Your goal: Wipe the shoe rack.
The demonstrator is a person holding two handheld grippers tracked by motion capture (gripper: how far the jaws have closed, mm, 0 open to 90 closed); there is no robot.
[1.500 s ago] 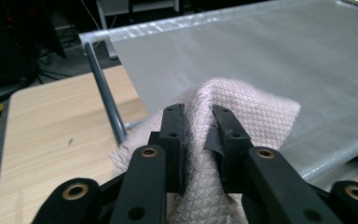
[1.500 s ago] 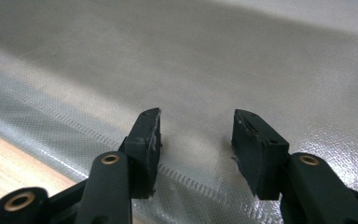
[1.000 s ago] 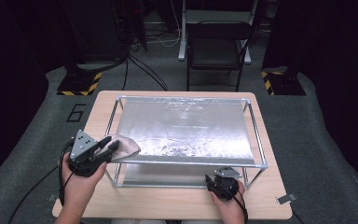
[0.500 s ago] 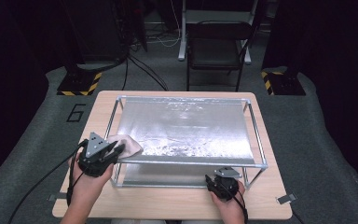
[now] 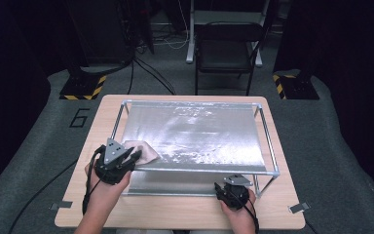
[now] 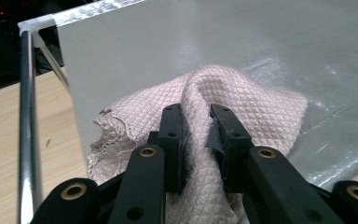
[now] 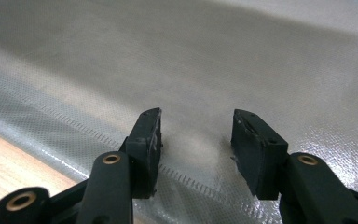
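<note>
Between the black jaws of the left gripper (image 6: 196, 140) a fold of pink cloth (image 6: 242, 102) is pinched, the jaws pressed onto a ridge of the fabric that rises between them. That close view gives the cloth's weave, a fine quilted diamond pattern with a frayed, lacy edge at its left, and the matte silver sheet (image 6: 261, 32) it lies on. From the high view the cloth (image 5: 145, 151) is a small crumpled patch at the near left corner of the sheet (image 5: 199, 131), just ahead of the left gripper (image 5: 135, 157), whose grey three-cornered plate faces up.

The right gripper (image 7: 196, 140) has its jaws spread wide with nothing between them; its view brings out a dotted, woven texture and a stitched seam near the sheet's (image 7: 214, 56) edge, with bare wood at the lower left. Seen from above, the right gripper (image 5: 226, 190) sits at the near right, just beside the frame (image 5: 268, 146) of thin metal tubes that carries the sheet, on a pale wooden table (image 5: 185, 214).
</note>
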